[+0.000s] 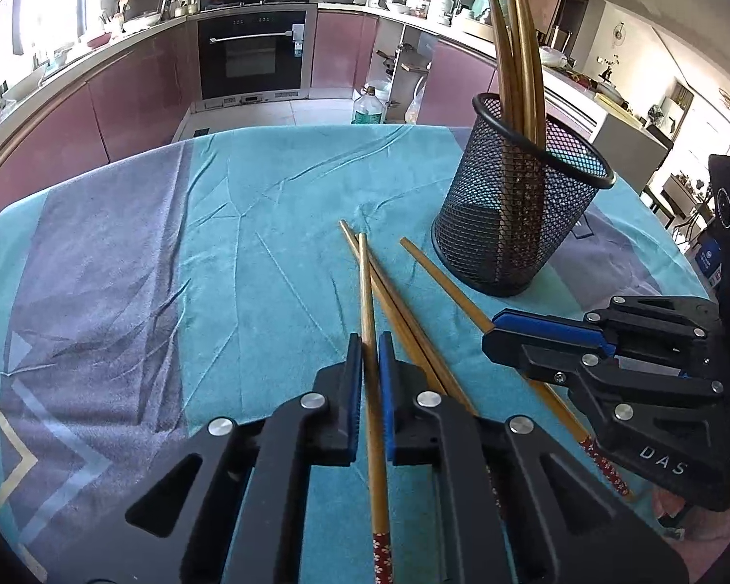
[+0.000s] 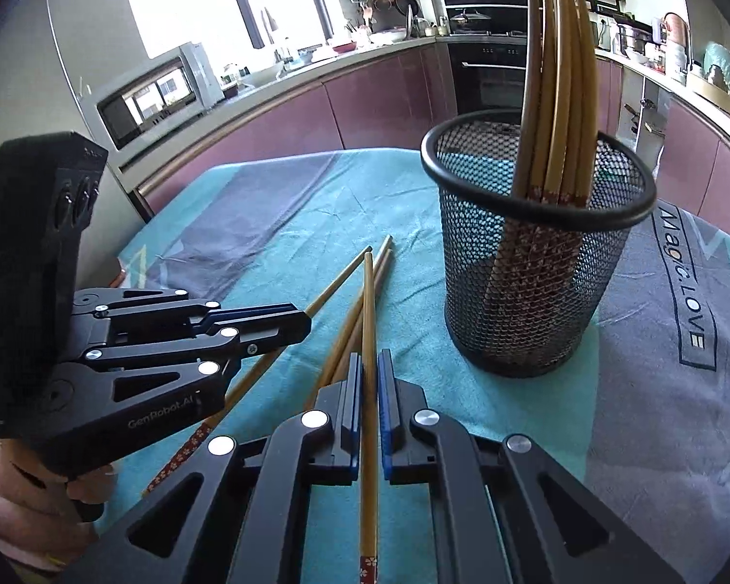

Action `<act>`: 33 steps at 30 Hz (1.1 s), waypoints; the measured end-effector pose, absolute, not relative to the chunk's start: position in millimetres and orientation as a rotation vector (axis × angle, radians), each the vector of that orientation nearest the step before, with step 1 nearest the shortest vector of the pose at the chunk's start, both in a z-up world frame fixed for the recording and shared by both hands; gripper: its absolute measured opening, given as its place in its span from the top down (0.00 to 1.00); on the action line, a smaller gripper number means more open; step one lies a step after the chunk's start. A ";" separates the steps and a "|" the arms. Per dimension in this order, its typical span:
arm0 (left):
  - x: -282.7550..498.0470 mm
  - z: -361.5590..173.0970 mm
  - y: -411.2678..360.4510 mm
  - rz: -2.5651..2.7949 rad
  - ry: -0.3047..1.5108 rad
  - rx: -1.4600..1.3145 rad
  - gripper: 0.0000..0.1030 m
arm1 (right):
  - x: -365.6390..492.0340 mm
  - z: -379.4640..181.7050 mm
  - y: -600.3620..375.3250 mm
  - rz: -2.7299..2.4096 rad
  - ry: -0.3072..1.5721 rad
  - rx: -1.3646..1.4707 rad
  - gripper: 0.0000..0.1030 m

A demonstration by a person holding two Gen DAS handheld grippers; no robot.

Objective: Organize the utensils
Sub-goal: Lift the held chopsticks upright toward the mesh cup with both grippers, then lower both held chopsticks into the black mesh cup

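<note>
Chopstick [image 1: 371,389] lies between left jaws.

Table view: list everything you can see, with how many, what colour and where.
mesh holder: one, black, upright on the table's far right
standing chopsticks: several, brown, inside the holder
loose chopsticks: two, brown, lying side by side mid-table
left-held chopstick: one, brown, between the left claw's fingers
right-held chopstick: one, brown, between the right claw's fingers
tablecloth: one, teal and grey, covering the table
oven: one, black, in the far cabinets
bottle: one, clear, on the floor
microwave: one, silver, on the counter
left claw: black and blue, closed
right claw: black and blue, closed
</note>
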State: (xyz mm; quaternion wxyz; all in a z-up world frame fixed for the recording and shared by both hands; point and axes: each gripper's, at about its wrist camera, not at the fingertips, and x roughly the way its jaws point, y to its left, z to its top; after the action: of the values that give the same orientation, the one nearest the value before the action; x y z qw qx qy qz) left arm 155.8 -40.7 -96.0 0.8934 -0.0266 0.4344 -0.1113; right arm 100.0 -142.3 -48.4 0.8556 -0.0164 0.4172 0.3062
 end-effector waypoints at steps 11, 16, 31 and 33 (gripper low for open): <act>133.7 -53.6 -29.4 -0.369 0.813 -0.140 0.93 | 79.9 -9.4 -171.1 0.687 0.753 0.053 0.95; 123.9 -33.3 -25.7 -0.412 0.764 -0.171 0.93 | 76.3 5.8 -184.6 0.682 0.703 0.094 0.95; 94.0 24.5 -20.4 -0.471 0.615 -0.203 0.93 | 65.8 34.5 -207.2 0.680 0.597 0.132 0.95; 92.3 29.6 -19.1 -0.479 0.605 -0.214 0.93 | 65.6 38.8 -209.8 0.680 0.582 0.134 0.95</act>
State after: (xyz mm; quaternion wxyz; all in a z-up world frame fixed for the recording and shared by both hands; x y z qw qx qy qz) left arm 92.3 -19.1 29.6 0.9209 -0.1040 0.2946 -0.2330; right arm 65.6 -209.8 38.8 0.8994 0.0646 0.2810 0.3284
